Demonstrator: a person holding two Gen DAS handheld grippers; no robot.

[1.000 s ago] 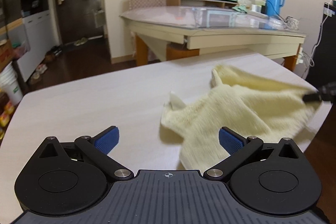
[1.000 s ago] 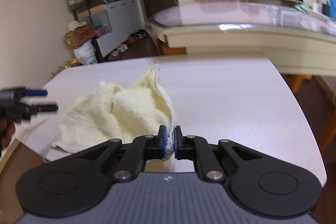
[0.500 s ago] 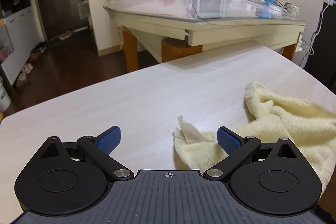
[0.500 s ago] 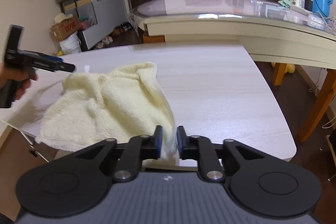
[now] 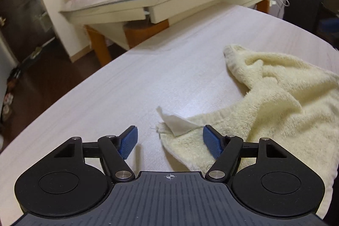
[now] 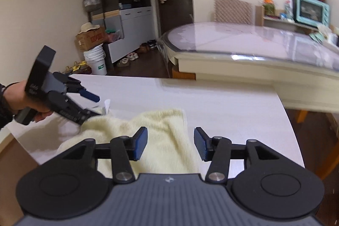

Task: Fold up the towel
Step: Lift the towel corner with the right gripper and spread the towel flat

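A pale yellow towel lies rumpled on the white table, its near corner with a white label between the fingers of my left gripper, which is open around that corner. In the right wrist view the same towel lies under my right gripper, which is open above the cloth with nothing held. The left gripper shows there too, held by a hand, its fingers at the towel's far-left corner.
A glass-topped dining table stands beyond the white table, with a teal oven and a chair behind it. Grey cabinets, a white bucket and shoes line the left wall. The table's right edge drops to dark floor.
My right gripper has opened and let go of the towel's edge. My left gripper has moved in low so the labelled corner now sits between its open fingers.
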